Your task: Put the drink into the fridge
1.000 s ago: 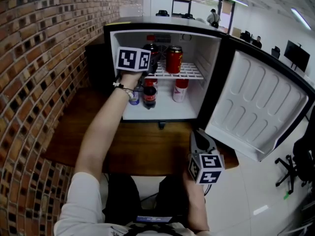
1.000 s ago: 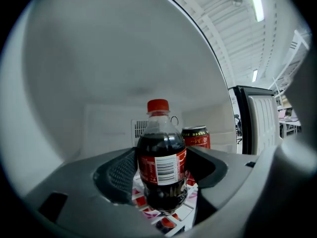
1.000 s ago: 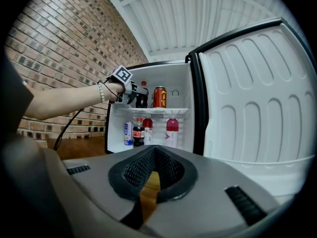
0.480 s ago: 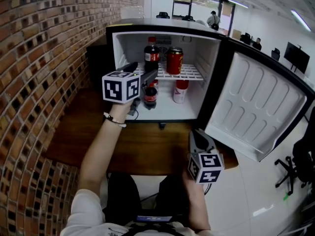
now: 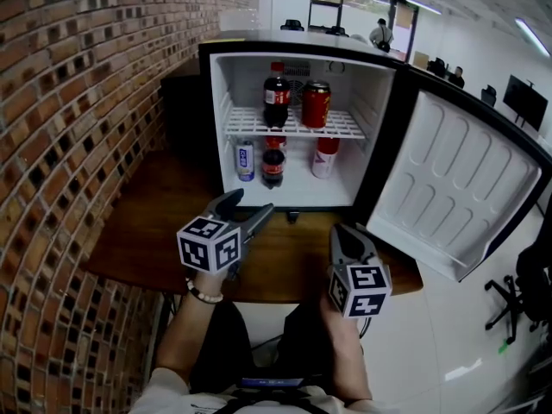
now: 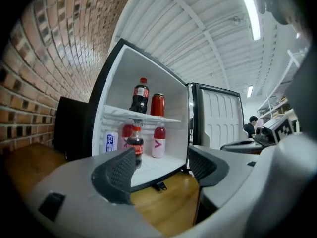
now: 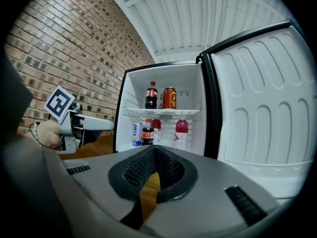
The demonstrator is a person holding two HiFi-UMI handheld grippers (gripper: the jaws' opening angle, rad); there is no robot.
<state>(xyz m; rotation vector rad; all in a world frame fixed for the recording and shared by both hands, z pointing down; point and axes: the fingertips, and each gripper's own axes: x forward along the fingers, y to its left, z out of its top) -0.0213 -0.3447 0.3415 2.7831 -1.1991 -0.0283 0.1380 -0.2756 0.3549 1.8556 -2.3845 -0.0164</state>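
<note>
Two grippers hover above the wooden table [image 5: 142, 231] in front of an open mini fridge [image 5: 376, 119], and neither carries anything. The left gripper [image 5: 247, 206] is held low over the table's near part, well apart from the fridge, its fingers pointing toward the open compartment; the left gripper view shows those fingers spread and closing, with only the table and the fridge seen through the gap. The right gripper [image 5: 346, 232] hangs near the table's front edge, just right of the left one, its fingers clenched tip to tip on nothing. Inside the fridge, a cola bottle [image 5: 276, 101] stands upright on the white wire shelf [image 5: 345, 128], just beside a red can [image 5: 316, 103] on its right. Below the shelf, on the compartment floor, a blue-and-white can [image 5: 245, 159] stands at the left, a smaller cola bottle [image 5: 273, 166] next to it, and a pink drink bottle [image 5: 326, 156] farther right. The fridge door [image 5: 457, 188] is swung wide open to the right. A brick wall [image 5: 78, 102] runs along the left side of the table.
</note>
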